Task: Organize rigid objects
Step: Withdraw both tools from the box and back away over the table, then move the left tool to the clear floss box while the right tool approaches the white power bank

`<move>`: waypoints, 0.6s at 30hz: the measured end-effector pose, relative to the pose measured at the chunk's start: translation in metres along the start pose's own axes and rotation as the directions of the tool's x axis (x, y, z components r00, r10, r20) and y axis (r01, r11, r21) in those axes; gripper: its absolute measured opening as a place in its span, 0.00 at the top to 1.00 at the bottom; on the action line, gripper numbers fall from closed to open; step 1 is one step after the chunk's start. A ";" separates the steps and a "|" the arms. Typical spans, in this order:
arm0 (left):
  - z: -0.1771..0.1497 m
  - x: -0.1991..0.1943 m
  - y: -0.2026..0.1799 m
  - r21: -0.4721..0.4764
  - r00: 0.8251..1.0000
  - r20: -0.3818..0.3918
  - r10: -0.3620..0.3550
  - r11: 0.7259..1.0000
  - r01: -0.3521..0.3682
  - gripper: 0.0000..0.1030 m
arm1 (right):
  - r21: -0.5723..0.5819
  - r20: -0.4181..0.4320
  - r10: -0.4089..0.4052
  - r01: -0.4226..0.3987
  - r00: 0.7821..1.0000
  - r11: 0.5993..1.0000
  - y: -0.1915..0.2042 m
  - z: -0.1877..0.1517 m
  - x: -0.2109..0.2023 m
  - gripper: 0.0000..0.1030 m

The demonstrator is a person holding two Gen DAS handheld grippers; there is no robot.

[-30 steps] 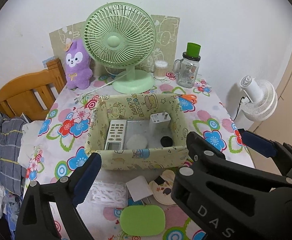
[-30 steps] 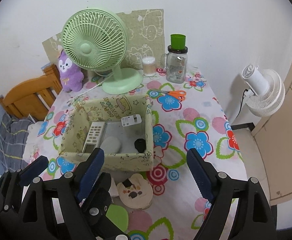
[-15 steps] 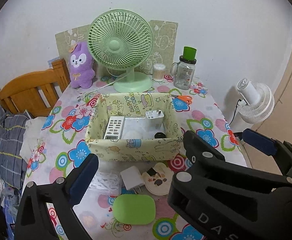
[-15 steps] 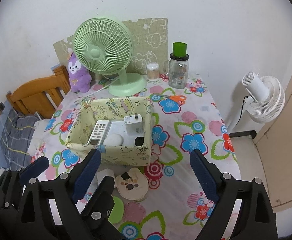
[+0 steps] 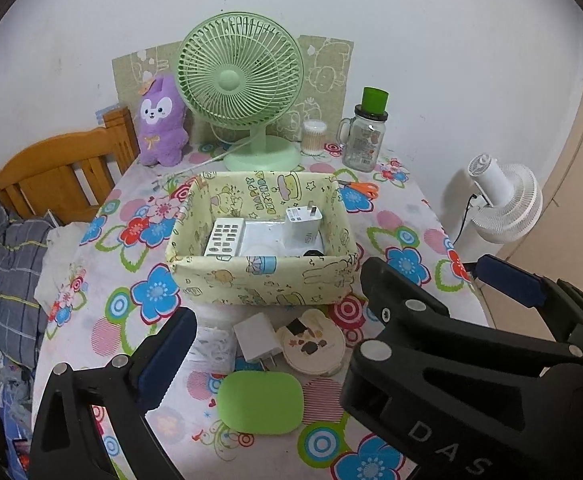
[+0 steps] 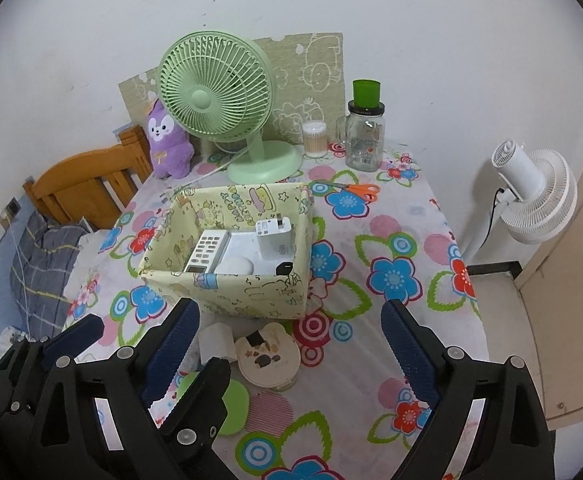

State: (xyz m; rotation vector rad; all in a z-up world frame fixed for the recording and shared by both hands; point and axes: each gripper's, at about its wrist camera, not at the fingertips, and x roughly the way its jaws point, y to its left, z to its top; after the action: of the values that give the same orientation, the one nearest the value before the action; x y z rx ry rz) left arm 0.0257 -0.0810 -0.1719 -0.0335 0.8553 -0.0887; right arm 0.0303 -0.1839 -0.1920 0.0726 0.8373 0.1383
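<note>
A yellow patterned fabric box [image 5: 259, 280] [image 6: 247, 288] stands mid-table and holds a white remote [image 5: 224, 237], a white plug adapter [image 5: 304, 224] and small round items. In front of it lie a white charger [image 5: 256, 338], a round beige lid with a bear face [image 5: 311, 341] [image 6: 268, 357], a green soap-shaped case [image 5: 260, 402] and a white crumpled packet [image 5: 211, 346]. My left gripper [image 5: 331, 312] is open and empty above these items. My right gripper [image 6: 291, 332] is open and empty, to the right of the left one.
A green desk fan [image 5: 239, 80], a purple plush [image 5: 159, 120], a cotton swab jar [image 5: 313, 136], a glass jar with green lid [image 5: 365, 132] and orange scissors [image 5: 361, 188] stand at the back. A wooden chair [image 5: 59, 172] is left, a white floor fan [image 5: 503, 200] right.
Both grippers have pulled back and up from the table, so the box and the loose items look smaller and farther. Both stay open and empty.
</note>
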 end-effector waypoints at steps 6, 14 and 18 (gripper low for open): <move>-0.005 0.006 0.006 0.001 1.000 0.006 0.004 1.000 -0.004 0.03 | 0.005 -0.004 0.005 -0.005 1.000 1.000 0.001 -0.007 0.007 0.09; -0.021 0.022 0.018 0.023 1.000 -0.018 0.015 1.000 -0.015 0.03 | -0.040 -0.019 -0.025 0.024 1.000 0.999 0.012 -0.024 0.021 0.09; -0.028 0.031 0.024 0.029 1.000 -0.026 0.013 1.000 -0.013 0.04 | -0.044 -0.031 -0.037 0.036 0.999 0.998 0.016 -0.031 0.031 0.09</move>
State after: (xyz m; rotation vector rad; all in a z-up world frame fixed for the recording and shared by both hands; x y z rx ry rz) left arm 0.0261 -0.0598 -0.2152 -0.0001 0.8805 -0.0892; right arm 0.0258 -0.1635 -0.2334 0.0141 0.8666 0.1238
